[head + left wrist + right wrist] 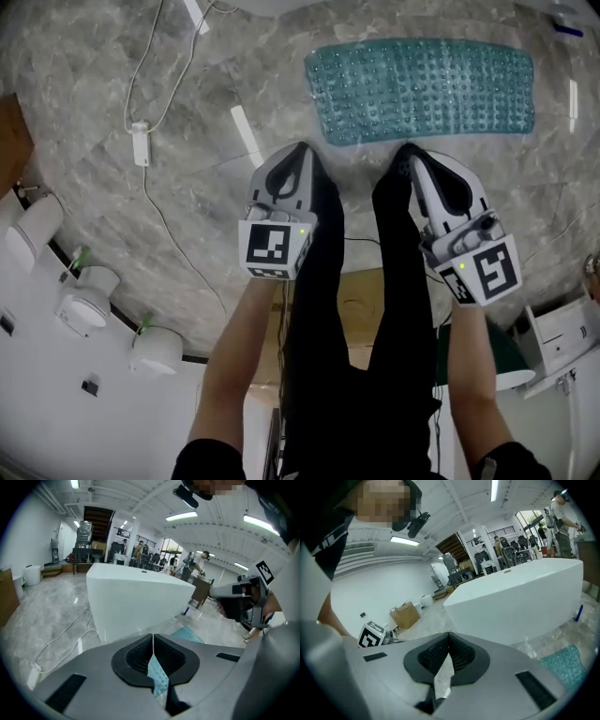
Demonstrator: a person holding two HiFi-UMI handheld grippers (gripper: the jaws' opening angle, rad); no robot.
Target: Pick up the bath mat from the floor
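**Approach not yet begun: both tongs shut, mat flat on the floor**

At the far left of the head view, a white cable [165, 89] with a small adapter [141, 143] trails over the grey marble floor [84, 103], well apart from anything the task needs.

The left gripper [301, 148] is held at about waist height, pointing forward. Its jaws are pressed together with nothing between them. The sliver of teal seen behind its tips in its own view is only the mat on the floor beyond.

The bath mat [422, 89] is a teal, bubble-textured rectangle lying flat on the marble ahead of the person's feet, beside the white bathtub [136, 597]. It sits more in front of the right-hand tool than the left, and neither tool touches it.

The right gripper [407, 150] is likewise closed tip to tip and empty.

As I judge it, this is the opening step, with reaching still to be done. The next move calls for opening at least one pair of jaws, bending down to the near edge of the mat, and getting a jaw under that thin edge, which lies flush on a smooth floor.
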